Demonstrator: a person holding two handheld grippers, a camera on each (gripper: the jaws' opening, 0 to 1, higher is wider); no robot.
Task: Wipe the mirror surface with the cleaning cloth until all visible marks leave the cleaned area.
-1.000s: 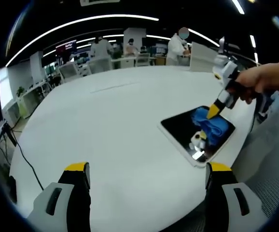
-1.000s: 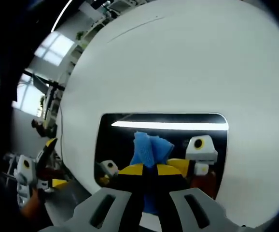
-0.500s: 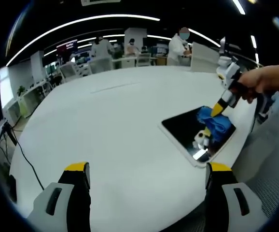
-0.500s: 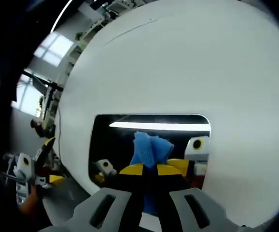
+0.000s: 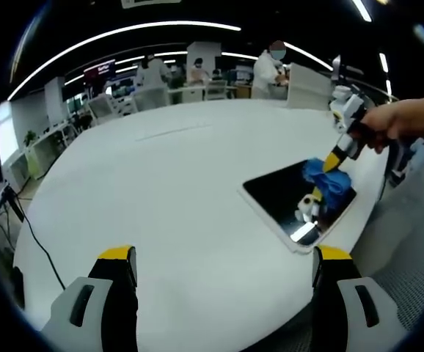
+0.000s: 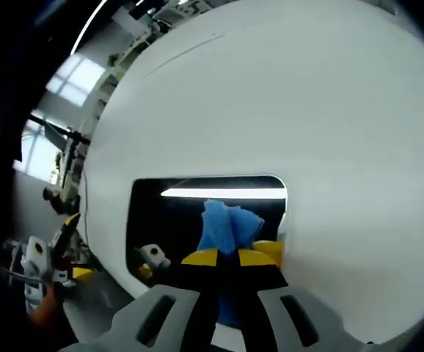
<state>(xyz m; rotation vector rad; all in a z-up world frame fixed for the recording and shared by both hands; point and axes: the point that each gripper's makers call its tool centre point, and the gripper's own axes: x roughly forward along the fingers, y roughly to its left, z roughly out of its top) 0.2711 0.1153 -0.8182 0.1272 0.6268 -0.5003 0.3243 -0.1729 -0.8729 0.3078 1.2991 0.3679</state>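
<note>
A dark rectangular mirror [image 5: 285, 198] with a white rim lies flat on the white table [image 5: 161, 191], near its right edge. A blue cleaning cloth [image 5: 329, 178] rests on the mirror's far right part. My right gripper [image 5: 334, 159], held by a hand [image 5: 410, 121], is shut on the cloth and presses it onto the glass. In the right gripper view the cloth [image 6: 227, 224] sticks up from my shut right gripper [image 6: 227, 258] over the mirror [image 6: 175, 216]. My left gripper [image 5: 223, 257] stands open above the table's near edge, nothing between its yellow-tipped fingers.
The other gripper [image 6: 39, 268] shows at the left beyond the table edge in the right gripper view. People stand at desks and chairs [image 5: 197, 81] past the table's far side. A black cable [image 5: 39, 238] hangs off the left edge.
The right gripper has slid the cloth toward the mirror's far right end. In the right gripper view the mirror has shifted left. The left gripper has stayed still.
</note>
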